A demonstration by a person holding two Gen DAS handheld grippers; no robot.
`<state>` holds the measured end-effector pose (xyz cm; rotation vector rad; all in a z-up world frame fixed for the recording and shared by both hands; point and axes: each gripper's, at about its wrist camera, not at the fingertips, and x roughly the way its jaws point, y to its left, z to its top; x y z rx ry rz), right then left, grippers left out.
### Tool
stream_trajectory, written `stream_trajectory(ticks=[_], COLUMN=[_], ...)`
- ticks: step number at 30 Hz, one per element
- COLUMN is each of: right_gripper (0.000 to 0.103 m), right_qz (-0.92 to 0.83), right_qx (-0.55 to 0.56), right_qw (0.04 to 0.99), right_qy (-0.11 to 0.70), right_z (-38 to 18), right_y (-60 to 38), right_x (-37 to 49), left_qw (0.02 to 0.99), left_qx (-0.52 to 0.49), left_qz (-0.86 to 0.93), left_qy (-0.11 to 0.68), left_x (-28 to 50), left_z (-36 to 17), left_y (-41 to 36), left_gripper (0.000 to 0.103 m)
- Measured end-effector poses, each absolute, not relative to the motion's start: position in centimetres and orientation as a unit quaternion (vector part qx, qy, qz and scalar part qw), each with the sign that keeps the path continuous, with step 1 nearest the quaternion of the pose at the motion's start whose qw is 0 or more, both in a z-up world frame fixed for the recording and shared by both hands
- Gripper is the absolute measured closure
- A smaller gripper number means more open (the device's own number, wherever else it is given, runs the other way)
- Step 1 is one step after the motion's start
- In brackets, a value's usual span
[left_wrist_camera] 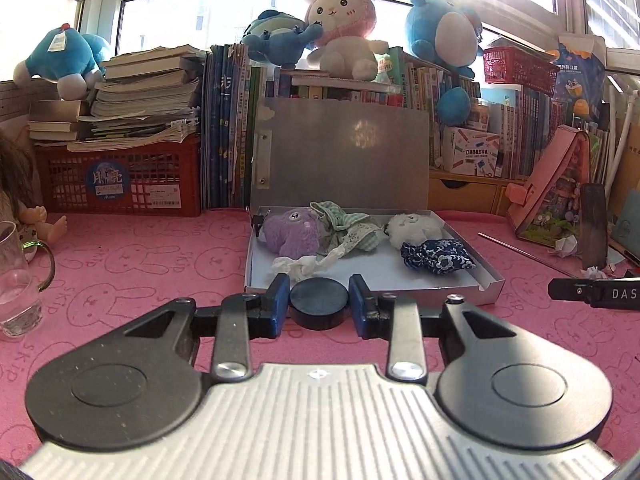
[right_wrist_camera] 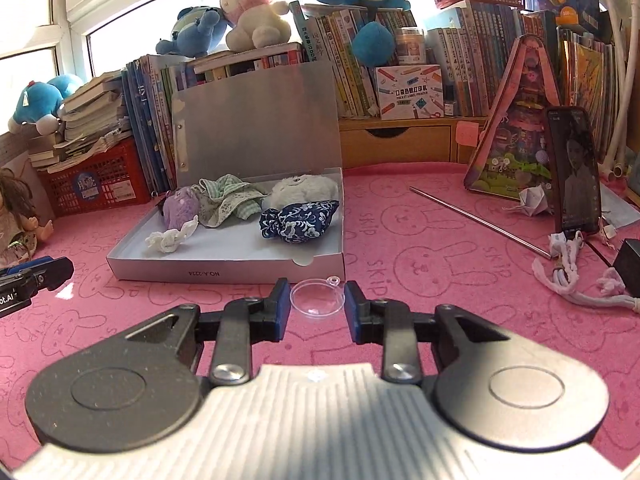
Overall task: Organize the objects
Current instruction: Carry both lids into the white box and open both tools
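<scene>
A flat silver box point(left_wrist_camera: 492, 280) with its lid up stands on the pink mat. In it lie a purple plush point(left_wrist_camera: 290, 232), a green checked cloth point(left_wrist_camera: 348, 228), a white plush point(left_wrist_camera: 414, 226), a blue patterned pouch point(left_wrist_camera: 438, 256) and a white tissue point(left_wrist_camera: 302, 266). My left gripper point(left_wrist_camera: 319, 300) has its blue pads against both sides of a black round puck point(left_wrist_camera: 319, 306), just in front of the box. My right gripper point(right_wrist_camera: 317, 300) brackets a clear plastic dome point(right_wrist_camera: 317, 300) lying on the mat in front of the box point(right_wrist_camera: 224, 270); small gaps show at both pads.
A glass mug point(left_wrist_camera: 18, 280) and a doll point(left_wrist_camera: 24, 216) stand at the left. A metal rod point(right_wrist_camera: 476, 220), a phone point(right_wrist_camera: 574, 172), a pink pyramid toy point(right_wrist_camera: 516, 136), crumpled paper and a white cord point(right_wrist_camera: 568, 276) lie to the right. Books, red crates and plush toys line the back.
</scene>
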<state>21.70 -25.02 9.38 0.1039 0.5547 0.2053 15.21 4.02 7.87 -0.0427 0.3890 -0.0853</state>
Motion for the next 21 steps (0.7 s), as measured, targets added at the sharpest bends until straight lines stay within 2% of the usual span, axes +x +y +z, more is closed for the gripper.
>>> stream_trajectory(ticks=[11,21], right_gripper=[0.07,0.07], right_qz=[0.127,0.143], right_qx=[0.081,0.132], right_qw=[0.936,0.911], right_qy=[0.318,0.364], right_z=[9.0,6.9], right_y=[-24.1,-23.5], right_x=[28.9,34.7], left_qw=[0.975,0.964], left_qx=[-0.012,-0.046], left_qz=[-0.047,-0.051], left_qy=[0.217,0.257], left_x=[22.8,28.9], left_z=[8.0,6.1], left_y=[3.1,3.3], left_gripper=[0.066,0.066])
